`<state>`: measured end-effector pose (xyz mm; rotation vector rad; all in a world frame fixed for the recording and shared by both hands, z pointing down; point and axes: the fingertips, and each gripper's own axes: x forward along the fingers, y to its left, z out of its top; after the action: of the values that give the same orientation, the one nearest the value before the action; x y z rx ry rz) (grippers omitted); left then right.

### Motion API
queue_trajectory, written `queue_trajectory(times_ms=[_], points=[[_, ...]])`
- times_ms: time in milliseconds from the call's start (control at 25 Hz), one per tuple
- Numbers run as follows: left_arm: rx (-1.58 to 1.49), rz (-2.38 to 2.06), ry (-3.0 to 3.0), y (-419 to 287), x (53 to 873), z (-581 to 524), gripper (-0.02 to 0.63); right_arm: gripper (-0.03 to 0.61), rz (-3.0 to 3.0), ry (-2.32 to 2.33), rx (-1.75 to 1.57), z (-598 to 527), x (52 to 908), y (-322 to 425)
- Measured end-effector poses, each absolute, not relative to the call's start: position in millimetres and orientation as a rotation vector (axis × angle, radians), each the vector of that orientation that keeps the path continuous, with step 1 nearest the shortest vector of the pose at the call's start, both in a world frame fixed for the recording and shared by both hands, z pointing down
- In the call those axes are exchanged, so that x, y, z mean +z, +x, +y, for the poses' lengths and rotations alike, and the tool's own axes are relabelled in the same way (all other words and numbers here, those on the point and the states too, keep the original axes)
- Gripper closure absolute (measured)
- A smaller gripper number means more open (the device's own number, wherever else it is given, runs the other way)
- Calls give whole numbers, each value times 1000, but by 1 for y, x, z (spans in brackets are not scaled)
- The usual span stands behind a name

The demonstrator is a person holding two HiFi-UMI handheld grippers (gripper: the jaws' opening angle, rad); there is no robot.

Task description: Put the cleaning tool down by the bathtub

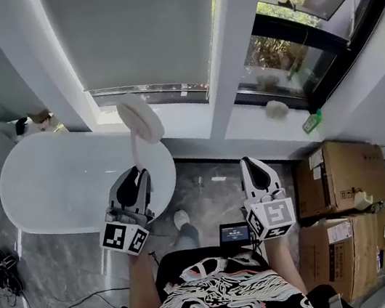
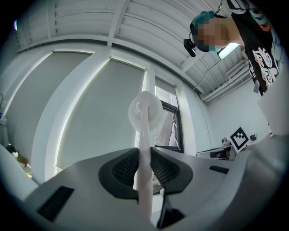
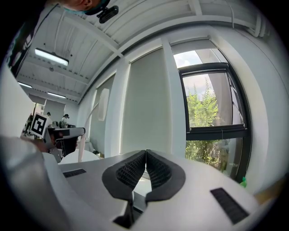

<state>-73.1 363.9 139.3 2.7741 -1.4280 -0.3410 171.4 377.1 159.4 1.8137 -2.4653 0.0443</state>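
Observation:
The cleaning tool [image 1: 139,120] is a pale stick with a round white head, held upright over the right end of the white bathtub [image 1: 57,181]. My left gripper [image 1: 136,176] is shut on its handle; in the left gripper view the cleaning tool [image 2: 144,135] rises straight up from between the black pads, its round head toward the window blind. My right gripper [image 1: 252,168] hovers over the grey floor right of the tub, shut with nothing in it; the right gripper [image 3: 145,159] shows its pads pressed together, and the cleaning tool [image 3: 102,104] appears at the left.
Cardboard boxes [image 1: 336,176] stack at the right wall. A green bottle [image 1: 311,122] and a small pale object [image 1: 277,108] sit on the window ledge. Cables and a black item [image 1: 2,266] lie on the floor left of the tub. My foot [image 1: 182,220] stands by the tub's end.

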Motion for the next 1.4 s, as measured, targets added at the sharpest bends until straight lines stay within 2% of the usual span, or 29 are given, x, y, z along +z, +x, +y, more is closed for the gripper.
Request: queue_trajectory(times_ms=[720,1400], points=[[-301,-1306,2871,-113,124,130,520,551,-2407,1833,69,147,161,120],[-394,-1324,2813,-147,135,69,521,551,-2432,1805,63,82,167,90]])
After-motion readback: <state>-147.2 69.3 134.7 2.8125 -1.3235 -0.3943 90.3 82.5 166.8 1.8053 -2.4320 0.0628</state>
